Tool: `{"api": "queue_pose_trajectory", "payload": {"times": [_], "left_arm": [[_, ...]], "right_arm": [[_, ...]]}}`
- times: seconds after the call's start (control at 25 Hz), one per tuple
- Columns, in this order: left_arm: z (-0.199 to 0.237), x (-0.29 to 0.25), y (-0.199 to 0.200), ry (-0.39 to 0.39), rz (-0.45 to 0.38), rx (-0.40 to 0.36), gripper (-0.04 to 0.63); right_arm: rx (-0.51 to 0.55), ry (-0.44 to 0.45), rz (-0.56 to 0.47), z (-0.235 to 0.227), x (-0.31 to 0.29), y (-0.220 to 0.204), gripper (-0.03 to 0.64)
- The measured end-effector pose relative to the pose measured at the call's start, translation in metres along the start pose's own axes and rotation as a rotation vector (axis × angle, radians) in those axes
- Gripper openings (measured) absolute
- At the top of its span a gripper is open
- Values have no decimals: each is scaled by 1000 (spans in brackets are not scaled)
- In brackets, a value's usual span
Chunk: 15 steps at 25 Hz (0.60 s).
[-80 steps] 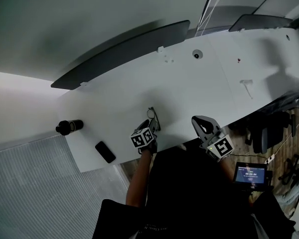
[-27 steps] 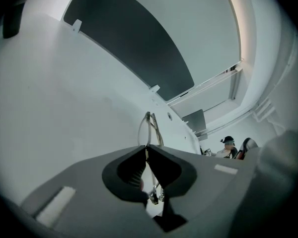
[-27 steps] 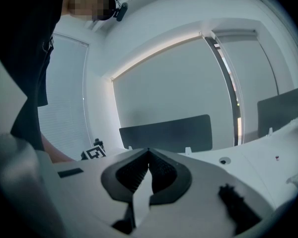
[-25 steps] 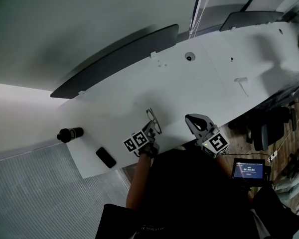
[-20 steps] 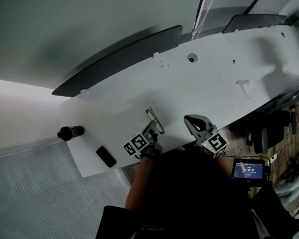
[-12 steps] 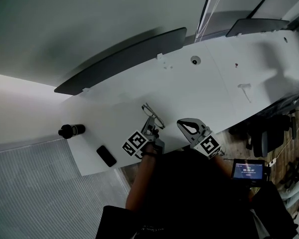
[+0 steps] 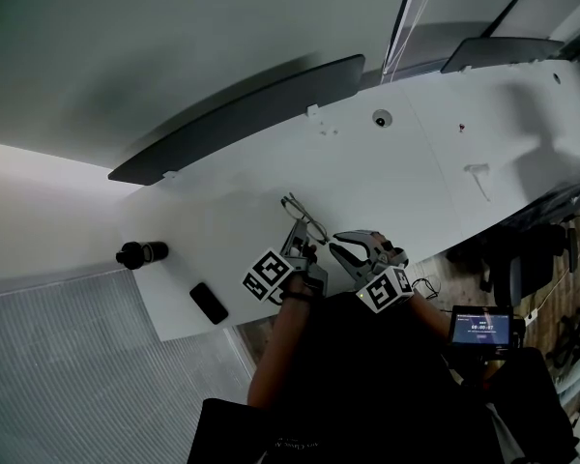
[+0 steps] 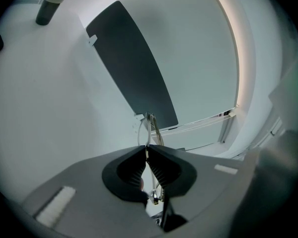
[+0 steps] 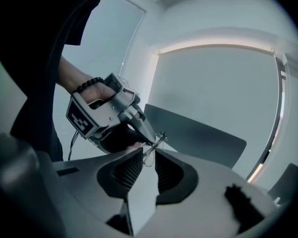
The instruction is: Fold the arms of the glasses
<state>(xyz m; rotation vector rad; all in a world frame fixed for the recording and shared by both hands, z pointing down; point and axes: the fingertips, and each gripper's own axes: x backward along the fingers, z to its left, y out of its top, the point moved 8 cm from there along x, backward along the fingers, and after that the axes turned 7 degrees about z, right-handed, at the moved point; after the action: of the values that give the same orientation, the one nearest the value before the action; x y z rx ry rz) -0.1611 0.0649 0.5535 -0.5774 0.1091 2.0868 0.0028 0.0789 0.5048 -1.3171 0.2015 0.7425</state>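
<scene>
A thin wire-rimmed pair of glasses [image 7: 306, 222] hangs just above the white table [image 7: 416, 172], near its front edge. My left gripper [image 7: 300, 244] is shut on the glasses, and in the left gripper view the frame [image 8: 148, 125] sticks out past the closed tips [image 8: 147, 150]. My right gripper [image 7: 337, 245] has come in close from the right. Its jaws have just been opening and now stand apart. In the right gripper view the glasses' hinge end [image 9: 157, 139] lies at the mouth of those jaws [image 9: 148, 157], and the pads are not pressing on it.
A black bottle [image 7: 140, 253] lies at the table's left end, with a black phone [image 7: 209, 303] nearer the front corner. A long dark panel [image 7: 242, 114] runs along the table's far edge. A small lit screen [image 7: 482, 326] sits low at the right, off the table.
The left gripper has raised the glasses a little off the table. The right gripper has moved left toward them, rolled, and opened its jaws.
</scene>
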Motion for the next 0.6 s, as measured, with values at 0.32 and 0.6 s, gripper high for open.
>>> {"api": "queue_pose_trajectory", "payload": {"times": [0.32, 0.6], "left_arm": [[-2, 0, -2, -17, 18, -18, 29], [-3, -2, -3, -10, 37, -51, 29]], "right_arm": [[21, 36, 23, 5, -10, 2, 79], [37, 47, 55, 5, -12, -2, 67]]}}
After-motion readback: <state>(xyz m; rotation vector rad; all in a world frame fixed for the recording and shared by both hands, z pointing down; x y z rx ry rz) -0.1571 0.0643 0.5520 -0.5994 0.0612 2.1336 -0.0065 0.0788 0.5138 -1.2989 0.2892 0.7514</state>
